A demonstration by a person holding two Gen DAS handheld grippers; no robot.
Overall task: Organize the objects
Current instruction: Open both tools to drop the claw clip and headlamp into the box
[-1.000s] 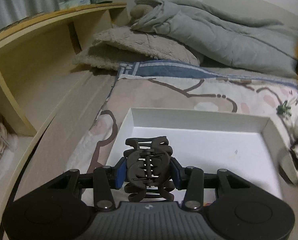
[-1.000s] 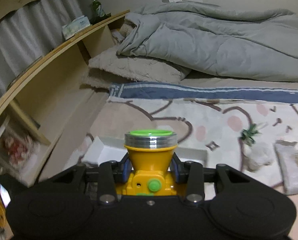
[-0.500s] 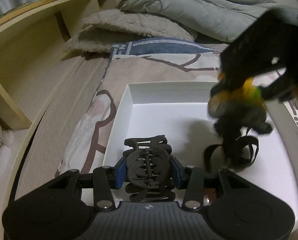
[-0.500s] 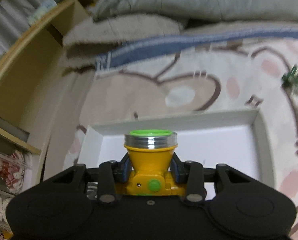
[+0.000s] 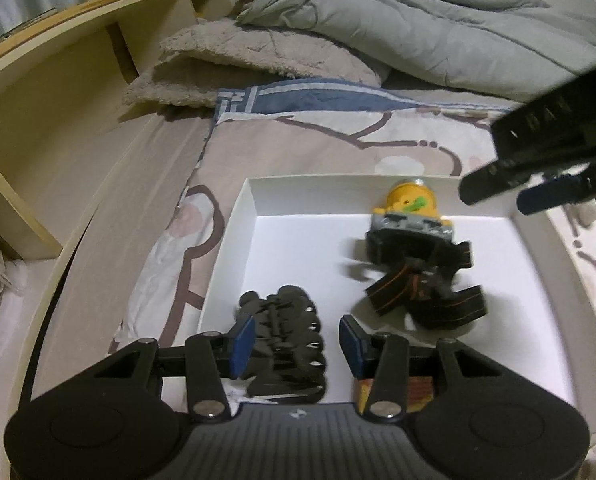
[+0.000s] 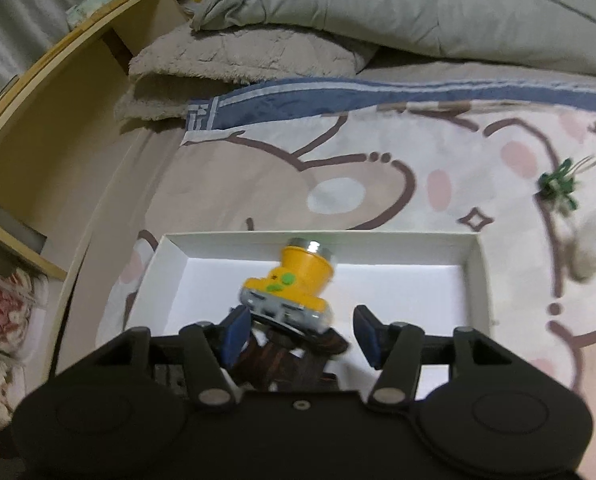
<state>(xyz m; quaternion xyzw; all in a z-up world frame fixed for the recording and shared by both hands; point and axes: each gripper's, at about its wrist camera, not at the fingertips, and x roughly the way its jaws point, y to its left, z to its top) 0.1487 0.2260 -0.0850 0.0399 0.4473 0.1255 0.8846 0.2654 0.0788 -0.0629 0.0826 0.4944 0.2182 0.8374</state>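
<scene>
A white tray (image 5: 244, 216) lies on the bed. In it are a black hair claw clip (image 5: 284, 344) and a yellow headlamp (image 5: 411, 210) with black straps (image 5: 429, 288). My left gripper (image 5: 296, 340) is open just above the clip, which lies by the left finger. My right gripper (image 6: 299, 330) is open above the headlamp (image 6: 298, 280), which lies tilted in the tray (image 6: 477, 276). The right gripper also shows at the right edge of the left wrist view (image 5: 537, 188).
A patterned bedspread (image 6: 337, 168) lies under the tray. A beige pillow (image 5: 250, 60) and grey duvet (image 5: 417, 28) lie behind. A wooden headboard shelf (image 5: 58, 92) runs along the left. A small green item (image 6: 557, 188) and white items (image 6: 589, 248) lie right of the tray.
Both grippers opened. The left let go of the hair clip and the right let go of the headlamp; both things now lie in the tray. The right gripper has pulled back.
</scene>
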